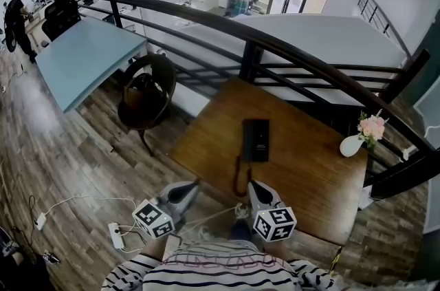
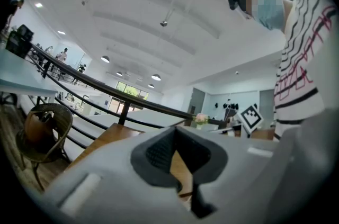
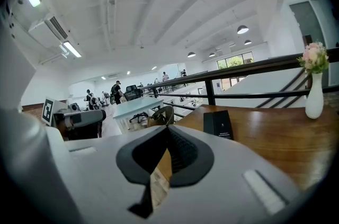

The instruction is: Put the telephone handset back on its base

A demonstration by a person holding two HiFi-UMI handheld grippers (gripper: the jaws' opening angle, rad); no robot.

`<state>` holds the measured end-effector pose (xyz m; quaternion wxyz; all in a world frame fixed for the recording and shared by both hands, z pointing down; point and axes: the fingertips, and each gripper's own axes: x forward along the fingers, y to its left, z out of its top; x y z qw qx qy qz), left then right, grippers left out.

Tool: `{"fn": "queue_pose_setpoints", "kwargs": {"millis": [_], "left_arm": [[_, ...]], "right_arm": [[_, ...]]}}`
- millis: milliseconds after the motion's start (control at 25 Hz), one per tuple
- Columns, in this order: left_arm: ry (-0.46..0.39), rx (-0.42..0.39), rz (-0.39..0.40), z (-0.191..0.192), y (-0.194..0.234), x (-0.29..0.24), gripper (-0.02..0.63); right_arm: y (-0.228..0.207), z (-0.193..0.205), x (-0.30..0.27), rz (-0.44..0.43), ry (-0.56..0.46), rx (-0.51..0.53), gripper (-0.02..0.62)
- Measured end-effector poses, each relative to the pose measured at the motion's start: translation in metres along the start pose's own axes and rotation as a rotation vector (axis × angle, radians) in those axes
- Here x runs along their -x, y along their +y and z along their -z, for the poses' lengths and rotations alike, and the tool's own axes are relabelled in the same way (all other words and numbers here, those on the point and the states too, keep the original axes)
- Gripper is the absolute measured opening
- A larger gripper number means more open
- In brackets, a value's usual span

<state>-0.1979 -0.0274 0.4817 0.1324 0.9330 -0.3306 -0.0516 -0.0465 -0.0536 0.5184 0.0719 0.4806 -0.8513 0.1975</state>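
Note:
A black telephone (image 1: 256, 140) lies in the middle of the wooden table (image 1: 309, 166); its handset seems to rest along the left side of the base. A dark cord (image 1: 239, 176) runs from it toward the near edge. In the right gripper view the telephone (image 3: 218, 124) lies flat ahead on the wood. Both grippers hover close to my body at the table's near edge, well short of the telephone. The left gripper (image 1: 194, 185) (image 2: 175, 130) is shut and holds nothing. The right gripper (image 1: 253, 184) (image 3: 167, 130) is also shut and holds nothing, just right of the cord.
A white vase with pink flowers (image 1: 363, 135) stands at the table's right edge. A dark railing (image 1: 275, 49) curves behind the table. A wicker chair (image 1: 146, 93) stands left of the table, a light blue table (image 1: 82, 56) beyond it. A power strip (image 1: 115, 236) lies on the floor.

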Motion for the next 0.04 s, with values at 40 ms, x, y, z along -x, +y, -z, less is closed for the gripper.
{"fn": "queue_pose_setpoints", "kwargs": {"millis": [40], "left_arm": [[0.002, 0.001, -0.002, 0.0007, 0.0003, 0.0002, 0.002]], "right_arm": [[0.0004, 0.0002, 0.0, 0.0, 0.001, -0.001, 0.002]]}}
